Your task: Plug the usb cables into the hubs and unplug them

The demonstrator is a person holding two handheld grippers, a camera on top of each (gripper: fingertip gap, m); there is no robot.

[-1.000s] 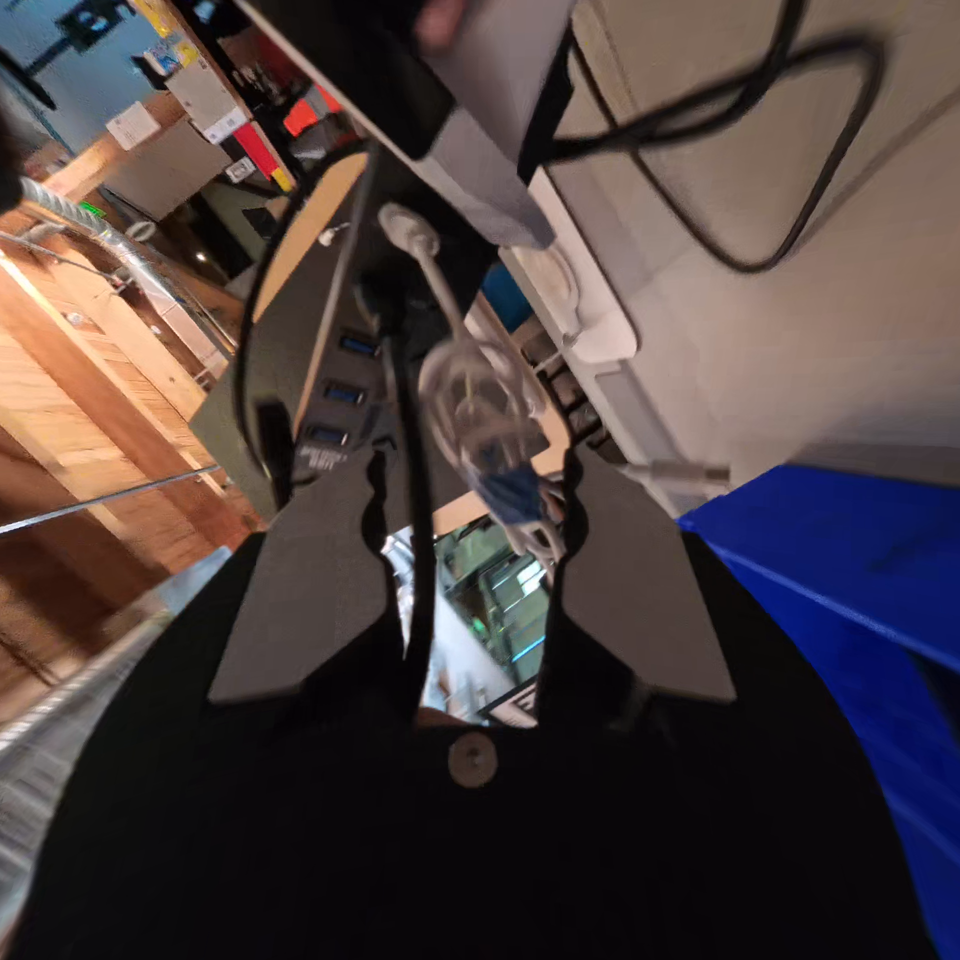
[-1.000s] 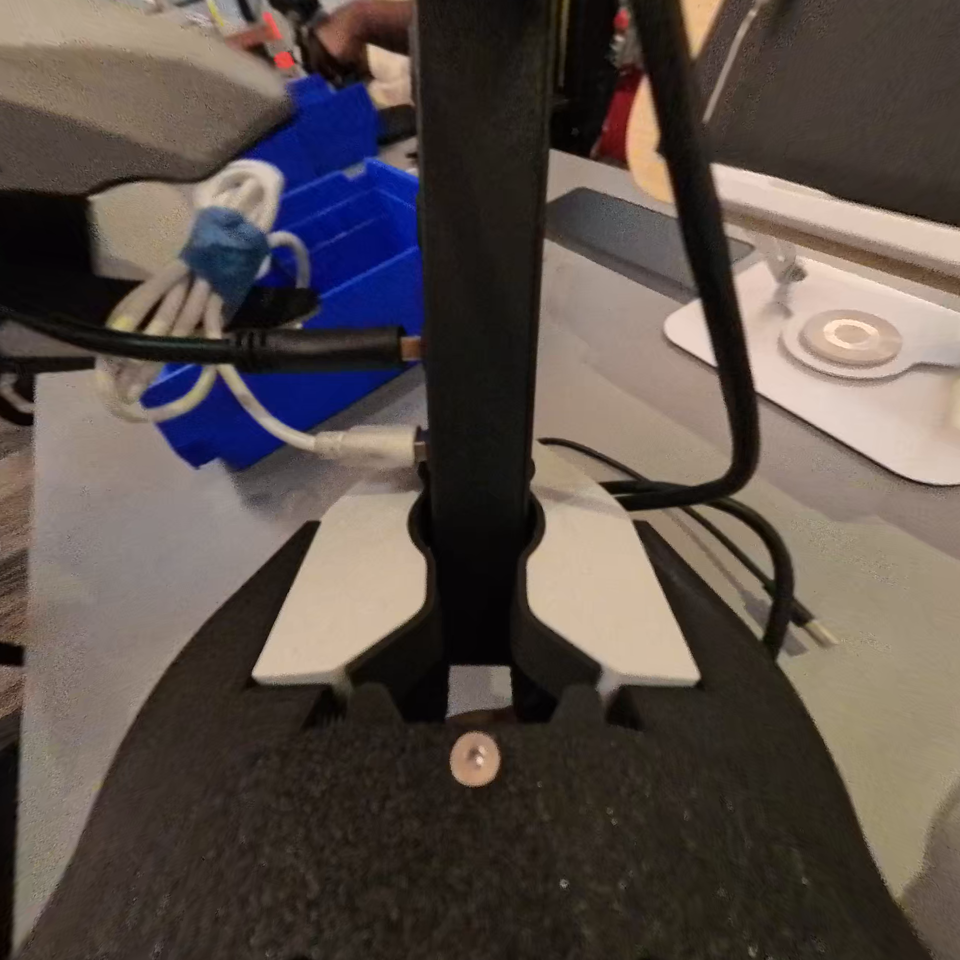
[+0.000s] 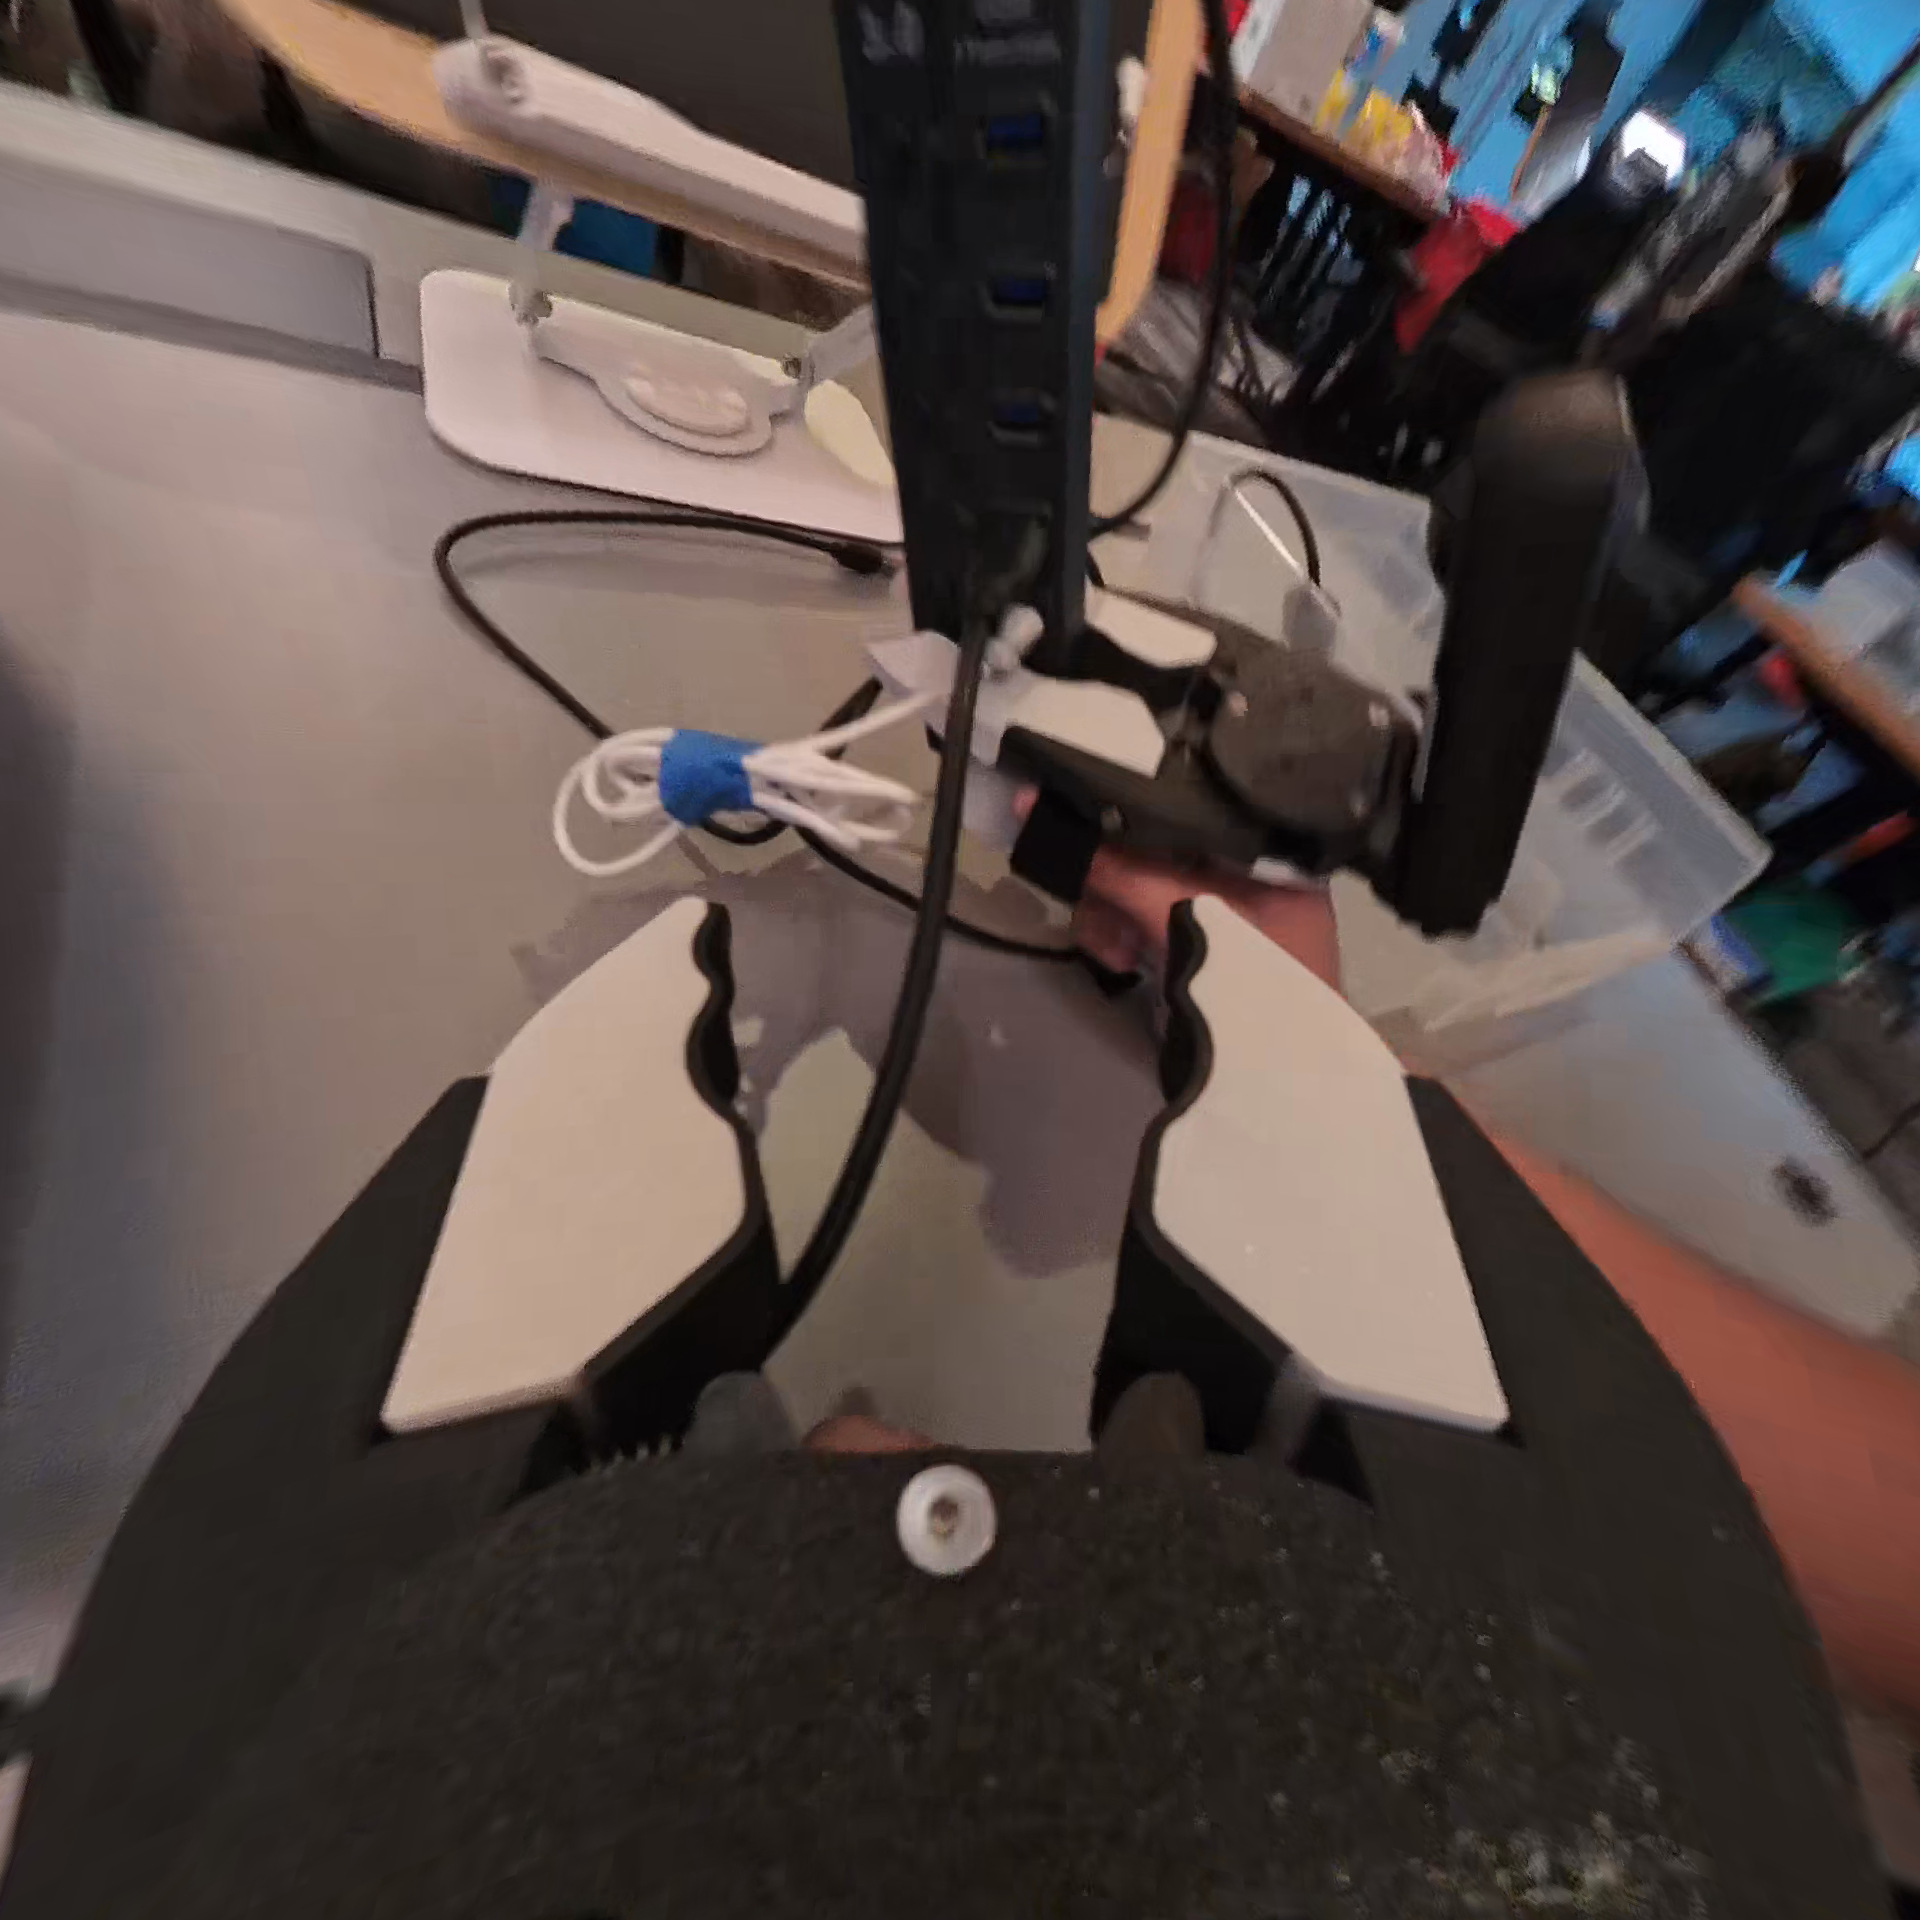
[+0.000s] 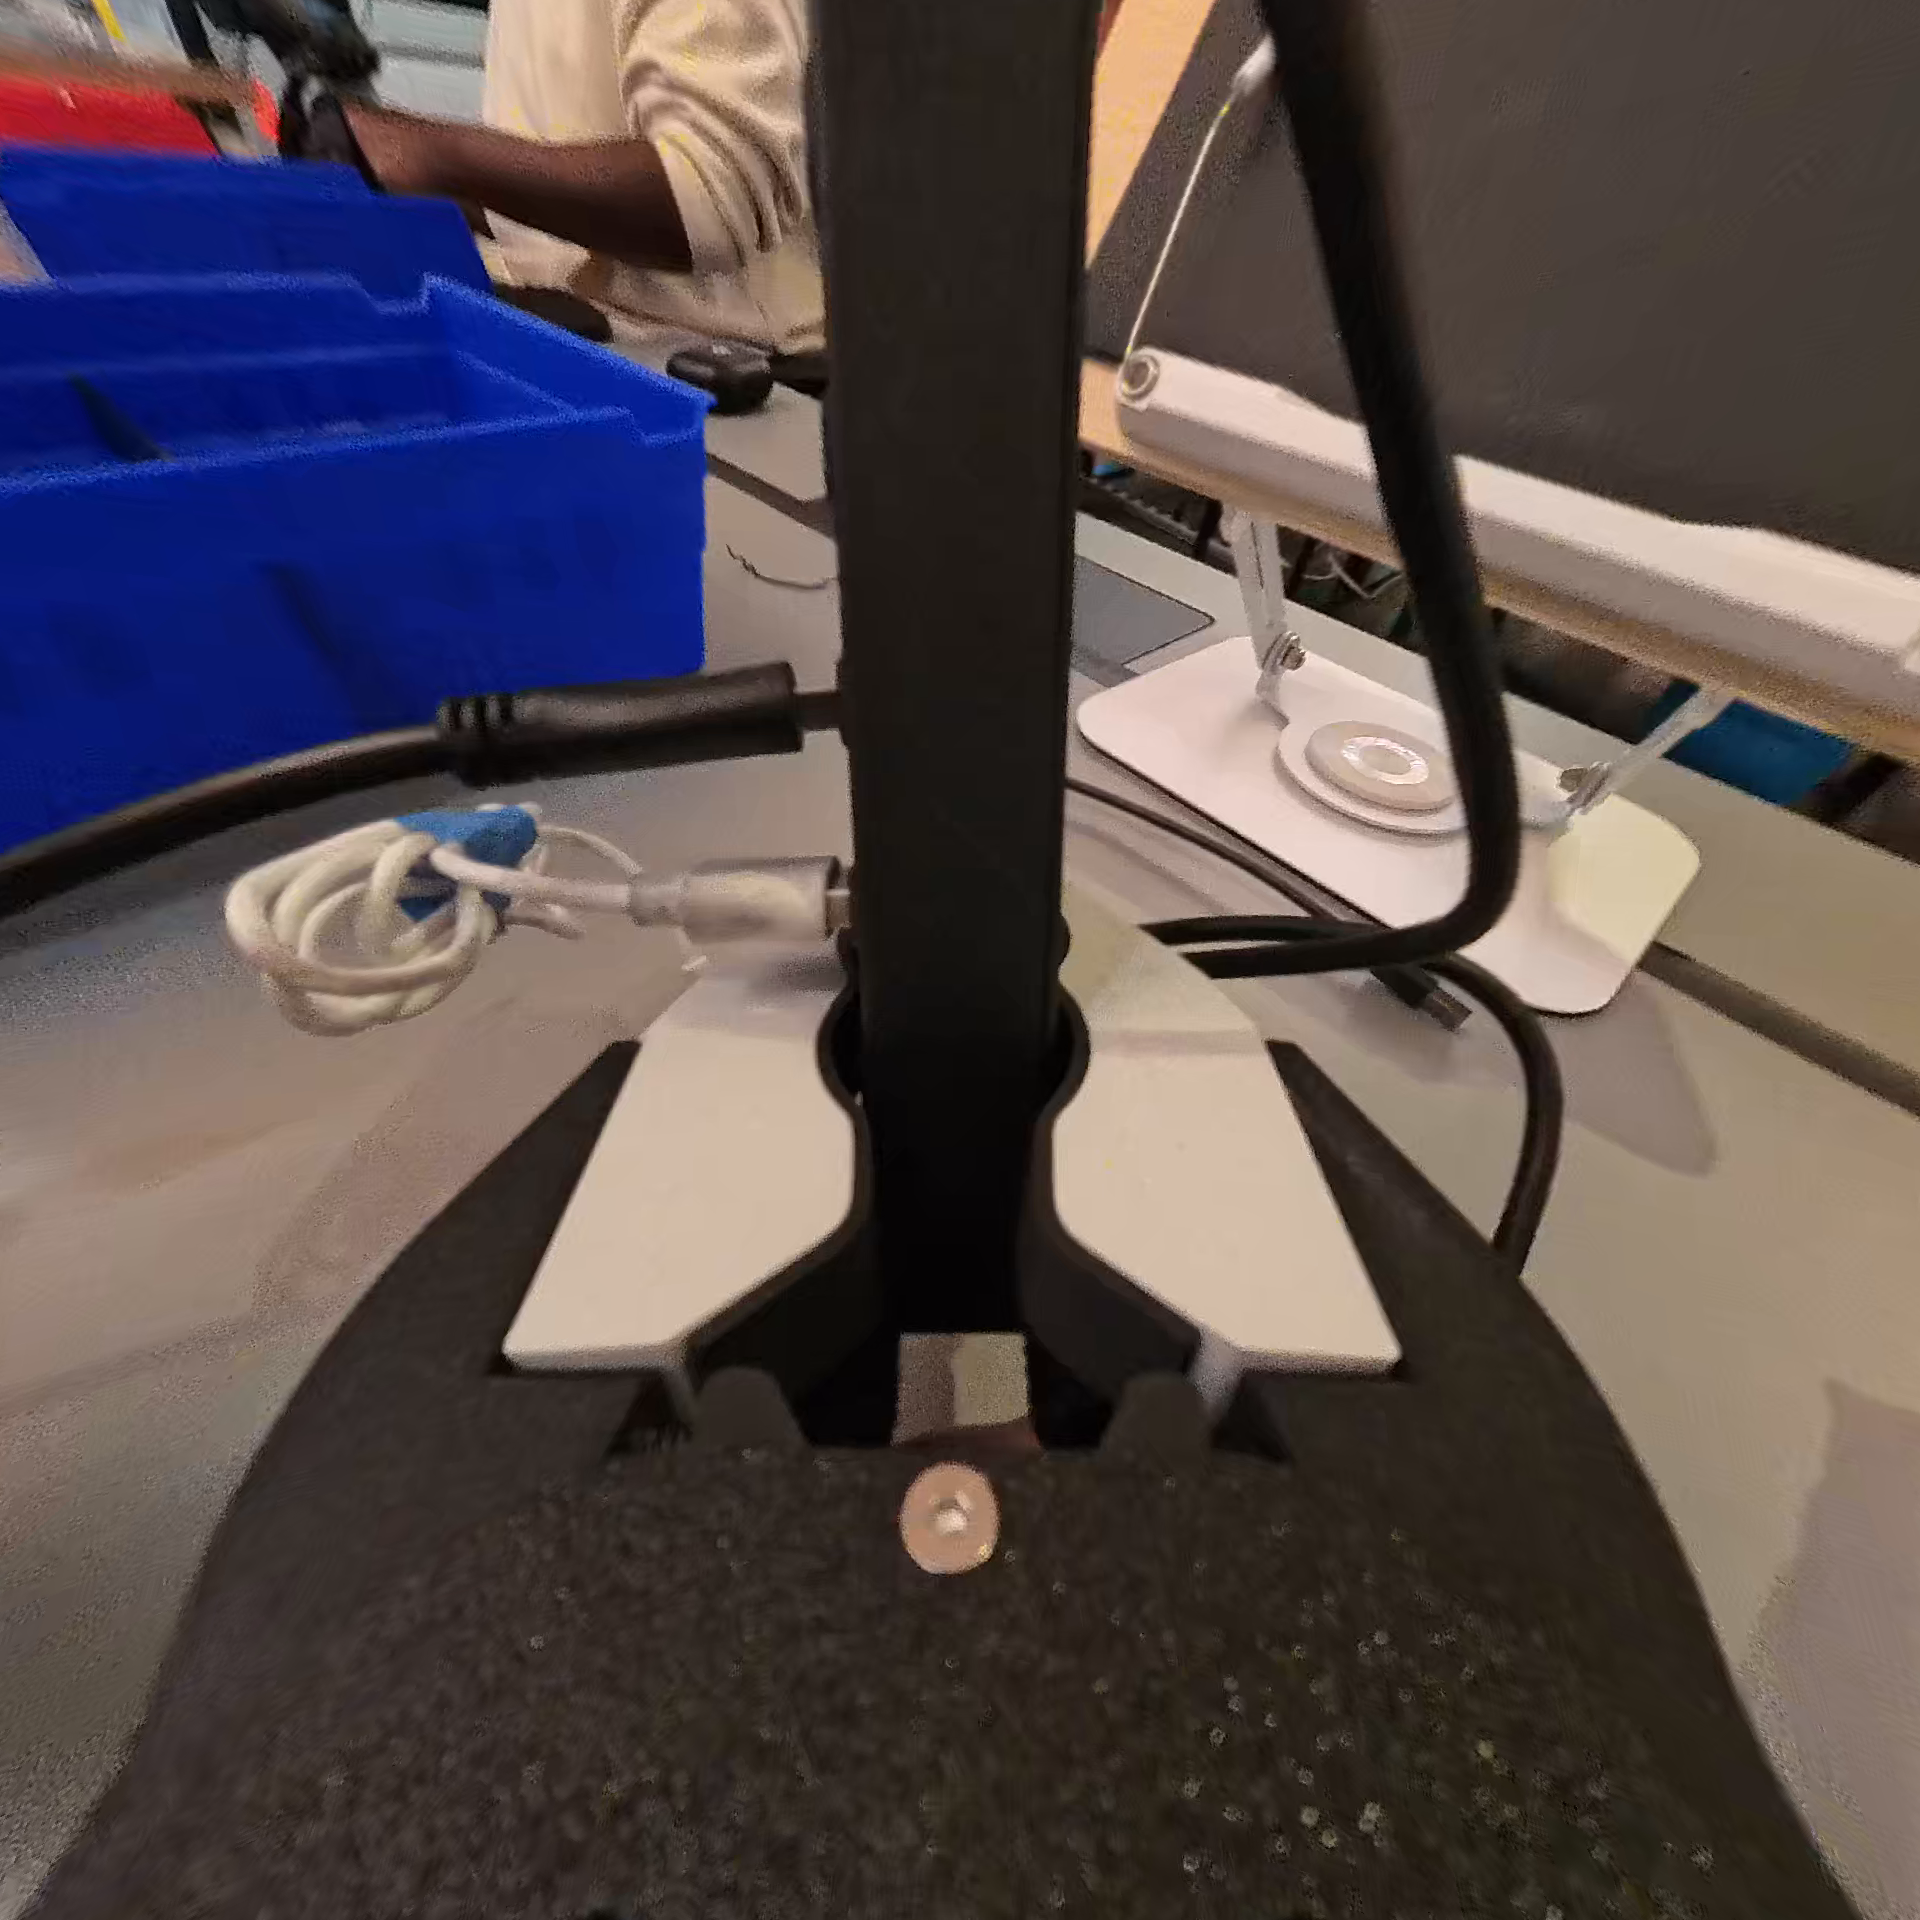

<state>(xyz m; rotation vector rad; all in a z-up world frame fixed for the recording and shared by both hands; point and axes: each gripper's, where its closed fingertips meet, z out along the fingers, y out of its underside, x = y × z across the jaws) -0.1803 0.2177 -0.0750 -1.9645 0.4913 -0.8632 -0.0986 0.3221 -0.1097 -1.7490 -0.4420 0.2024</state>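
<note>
My right gripper [image 4: 956,1013] is shut on a long black USB hub [image 4: 951,468] and holds it upright over the grey table [image 4: 260,1195]. A black cable's plug [image 4: 623,717] and a white cable's plug [image 4: 748,894] sit in the hub's left side. The white cable's bundle, bound with blue tape [image 4: 353,925], rests by the table. In the left wrist view the hub [image 3: 966,312] stands ahead, with the right gripper [image 3: 1049,717] at its lower end. My left gripper [image 3: 951,925] is open. The black cable [image 3: 914,1039] runs loose between its jaws. The white bundle [image 3: 707,779] lies to the left.
A blue bin [image 4: 312,499] stands to the left. A white stand [image 4: 1351,769] sits behind the hub, with a loose black cable [image 4: 1434,997] in front of it. A clear plastic box [image 3: 1621,790] is at the right. A person's arm [image 3: 1662,1351] is beside my left gripper. Another person [image 4: 665,125] is behind.
My left gripper has drawn back from the hub, turned level and opened wider; it no longer shows in the right wrist view. The white bundle has dropped lower. The right gripper still holds the hub.
</note>
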